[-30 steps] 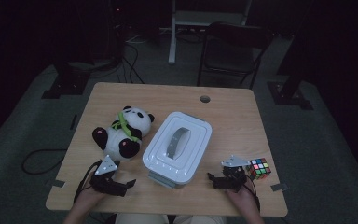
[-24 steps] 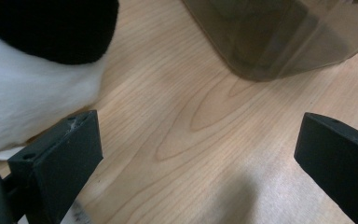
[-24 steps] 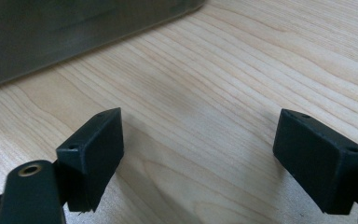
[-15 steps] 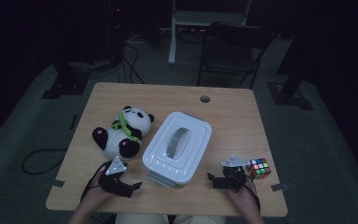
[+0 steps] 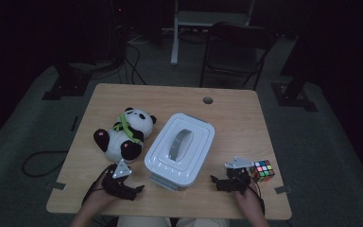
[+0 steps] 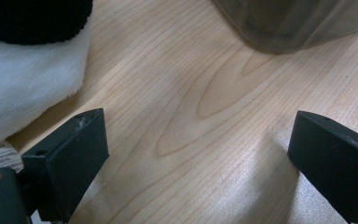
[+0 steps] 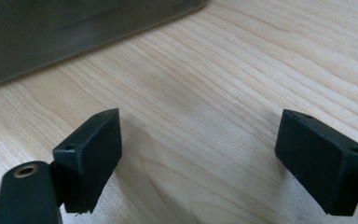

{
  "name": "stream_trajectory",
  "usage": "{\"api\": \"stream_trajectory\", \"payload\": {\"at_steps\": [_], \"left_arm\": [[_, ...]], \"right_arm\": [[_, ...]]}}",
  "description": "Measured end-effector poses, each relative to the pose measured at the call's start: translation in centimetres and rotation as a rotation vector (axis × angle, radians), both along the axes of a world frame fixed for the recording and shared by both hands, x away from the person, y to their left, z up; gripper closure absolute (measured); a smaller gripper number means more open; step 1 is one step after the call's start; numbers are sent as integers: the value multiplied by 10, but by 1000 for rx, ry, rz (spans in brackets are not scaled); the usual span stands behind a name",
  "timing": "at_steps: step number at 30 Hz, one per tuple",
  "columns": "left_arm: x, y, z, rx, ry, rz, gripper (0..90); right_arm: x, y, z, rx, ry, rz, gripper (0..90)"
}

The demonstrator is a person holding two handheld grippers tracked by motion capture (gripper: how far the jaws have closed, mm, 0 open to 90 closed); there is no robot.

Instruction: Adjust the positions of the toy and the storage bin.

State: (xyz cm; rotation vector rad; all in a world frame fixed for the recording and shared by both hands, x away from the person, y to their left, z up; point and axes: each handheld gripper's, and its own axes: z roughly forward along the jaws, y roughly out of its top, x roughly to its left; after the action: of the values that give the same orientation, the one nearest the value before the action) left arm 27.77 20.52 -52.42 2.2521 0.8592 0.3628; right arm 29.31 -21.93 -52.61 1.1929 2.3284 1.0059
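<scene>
From the high view we see the white box [image 5: 180, 150] with its grey handle in the middle of the table [image 5: 236, 118], lid on. The left claw [image 5: 134, 189] rests on the table just before the box's near left corner, and the right claw [image 5: 216, 181] lies near the box's near right side. Both are dark against the dim wood, so their tips are hard to make out there.

In the left gripper view the left claw [image 6: 198, 154] stands wide, with bare wood between its jaws. The box [image 6: 298, 21] is cut off by the top edge, so we see just a greyish rounded corner of it. The panda toy [image 6: 25, 70] is cut off at the left; we see a piece of white and black plush, close to one jaw.

In the right gripper view the right claw [image 7: 198, 156] is wide too and holds nothing. The box [image 7: 70, 28] is a dark blurred wall at the top left.

The colour cube [image 5: 263, 170] sits just beside the right claw.
</scene>
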Motion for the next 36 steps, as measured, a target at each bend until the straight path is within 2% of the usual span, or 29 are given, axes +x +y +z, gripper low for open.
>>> {"api": "stream_trajectory", "payload": {"at_steps": [1, 3, 7, 12, 17, 19, 27, 29, 30, 32, 36], "left_arm": [[0, 0, 0, 0, 0, 0, 55], [0, 0, 0, -4, 1, 4, 55], [2, 2, 0, -10, 9, 47, 48], [2, 2, 0, 0, 7, 46, 25], [2, 3, 0, -4, 10, 38, 25], [2, 2, 0, 1, 7, 38, 25], [2, 2, 0, 1, 7, 38, 26], [2, 2, 0, 1, 7, 38, 26], [2, 2, 0, 2, 8, 38, 26], [2, 2, 0, 1, 8, 38, 26], [2, 2, 0, -1, 7, 39, 26]], "right_arm": [[0, -1, 1, 5, 8, 3, 142], [0, -1, 5, 2, -8, -2, 137], [-1, -4, 20, 8, -6, -24, 136], [-4, -8, 45, 92, -14, -33, 127], [-6, -10, 76, 140, -77, -49, 127], [-7, -10, 88, 131, -102, -49, 127], [-10, 0, 127, 176, -176, -1, 127], [-10, 3, 132, 185, -176, 17, 127], [-9, 9, 139, 208, -175, 48, 127], [-8, 15, 143, 228, -178, 71, 125], [-5, 29, 151, 246, -177, 122, 120]]}}
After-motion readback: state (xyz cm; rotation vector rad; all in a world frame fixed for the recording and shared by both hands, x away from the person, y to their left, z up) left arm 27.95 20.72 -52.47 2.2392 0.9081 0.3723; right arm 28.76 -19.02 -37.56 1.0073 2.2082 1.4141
